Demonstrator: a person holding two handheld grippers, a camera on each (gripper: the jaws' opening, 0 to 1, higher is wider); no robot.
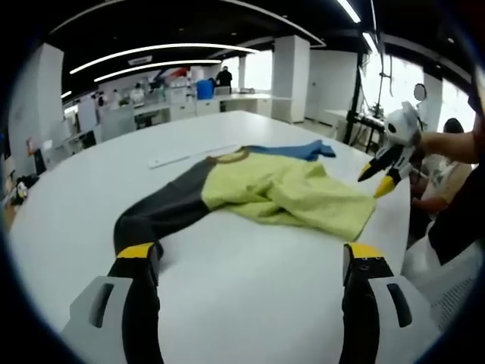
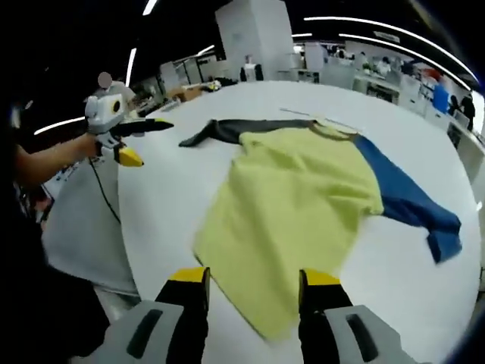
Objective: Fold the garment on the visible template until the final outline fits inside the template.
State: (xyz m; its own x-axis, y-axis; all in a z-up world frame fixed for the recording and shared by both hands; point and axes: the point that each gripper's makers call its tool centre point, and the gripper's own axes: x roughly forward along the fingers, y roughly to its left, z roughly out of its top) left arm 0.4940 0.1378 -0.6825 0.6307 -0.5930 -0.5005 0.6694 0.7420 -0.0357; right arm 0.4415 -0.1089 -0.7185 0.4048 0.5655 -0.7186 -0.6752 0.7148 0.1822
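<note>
A shirt with a yellow-green body [image 1: 280,189], one dark grey sleeve [image 1: 163,208] and one blue sleeve [image 1: 299,150] lies spread on the white table [image 1: 242,303]. My left gripper [image 1: 250,254] stands open just short of the grey sleeve's cuff, which lies by its left jaw. In the right gripper view the yellow body [image 2: 295,197] reaches down to my right gripper [image 2: 254,277], which is open with the hem corner lying between its jaws. The grey sleeve [image 2: 242,127] runs to the far left and the blue sleeve [image 2: 409,201] to the right. Each gripper shows in the other's view, hand-held with jaws apart: right gripper [image 1: 381,177], left gripper [image 2: 140,142].
A thin pale strip [image 1: 189,156] lies on the table beyond the collar, also the strip [image 2: 303,114]. The table's edge [image 2: 125,250] runs close on the left of the right gripper view. Desks, pillars and people stand in the office behind.
</note>
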